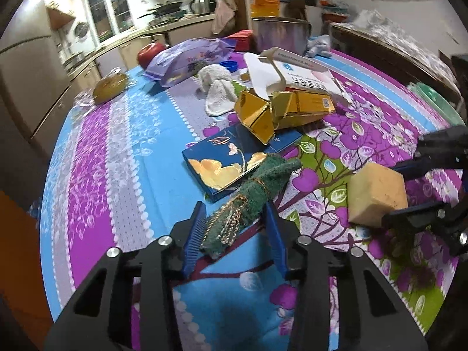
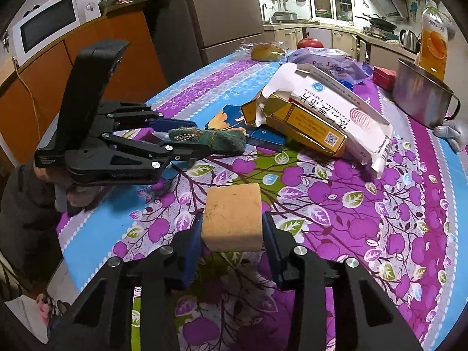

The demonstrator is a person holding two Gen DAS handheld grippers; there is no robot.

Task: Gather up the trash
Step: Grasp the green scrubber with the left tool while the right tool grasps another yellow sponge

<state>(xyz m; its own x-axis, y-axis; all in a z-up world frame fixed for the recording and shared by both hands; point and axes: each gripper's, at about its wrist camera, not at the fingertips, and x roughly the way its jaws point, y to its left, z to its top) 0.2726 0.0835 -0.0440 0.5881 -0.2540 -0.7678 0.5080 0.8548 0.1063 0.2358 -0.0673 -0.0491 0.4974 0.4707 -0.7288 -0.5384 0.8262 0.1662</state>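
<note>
My left gripper (image 1: 235,219) is shut on a rolled green scouring pad (image 1: 251,196) with gold thread, just above the tablecloth; it also shows in the right wrist view (image 2: 187,139) holding the pad (image 2: 216,139). My right gripper (image 2: 232,234) is shut on a yellow sponge block (image 2: 232,216); in the left wrist view the sponge (image 1: 377,194) sits between the right gripper (image 1: 406,190) fingers. Behind lie a blue flowered box (image 1: 231,158), crumpled gold cartons (image 1: 280,111) and a torn white medicine box (image 2: 336,111).
A flowered tablecloth (image 2: 380,219) covers the table. Further back are a white cloth (image 1: 218,87), a purple packet (image 1: 187,58), a red apple (image 1: 149,52), a steel pot (image 2: 421,93), a juice bottle (image 2: 434,44) and a red box (image 2: 383,76). A microwave (image 2: 49,26) stands at left.
</note>
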